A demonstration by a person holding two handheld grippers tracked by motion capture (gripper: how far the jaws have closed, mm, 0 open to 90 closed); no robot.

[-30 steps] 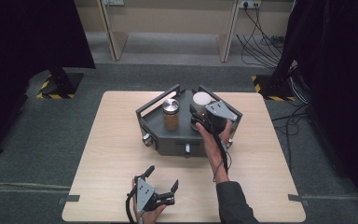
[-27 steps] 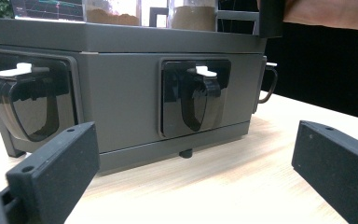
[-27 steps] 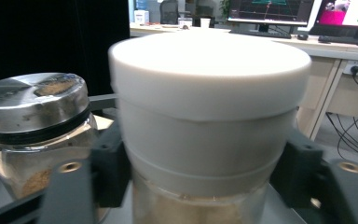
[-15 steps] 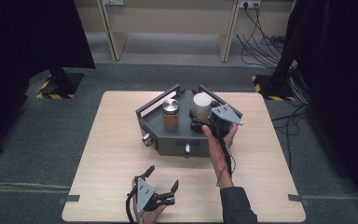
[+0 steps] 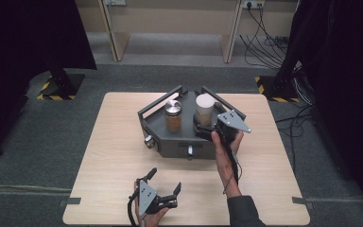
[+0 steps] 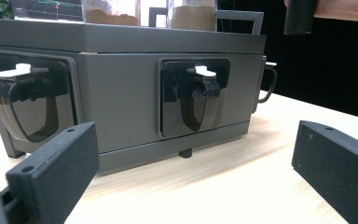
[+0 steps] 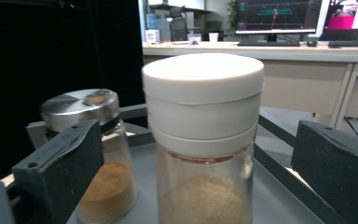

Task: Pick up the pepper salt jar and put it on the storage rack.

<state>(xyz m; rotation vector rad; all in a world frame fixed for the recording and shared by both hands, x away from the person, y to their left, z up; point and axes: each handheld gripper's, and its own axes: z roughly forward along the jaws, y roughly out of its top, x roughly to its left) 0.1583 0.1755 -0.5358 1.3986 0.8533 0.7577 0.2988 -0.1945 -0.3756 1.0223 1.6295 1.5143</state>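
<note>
Here the white-capped jar (image 7: pixel 204 140) stands upright on the grey tray (image 5: pixel 160 124), beside the metal-lidded jar (image 5: pixel 173 116). Right gripper (image 5: pixel 203 131) has just spread its jaws; they flank the white-capped jar without pressing it. Left gripper (image 5: pixel 163 182) rests low on the table (image 5: pixel 108 156), jaws apart, empty, facing the tray's front latches (image 6: pixel 196 98).

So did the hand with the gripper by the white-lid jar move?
Yes. The right gripper slid right and a bit toward the person along the grey tray. Before, it covered the white-lid jar; now its open jaws sit just in front of it.
</note>
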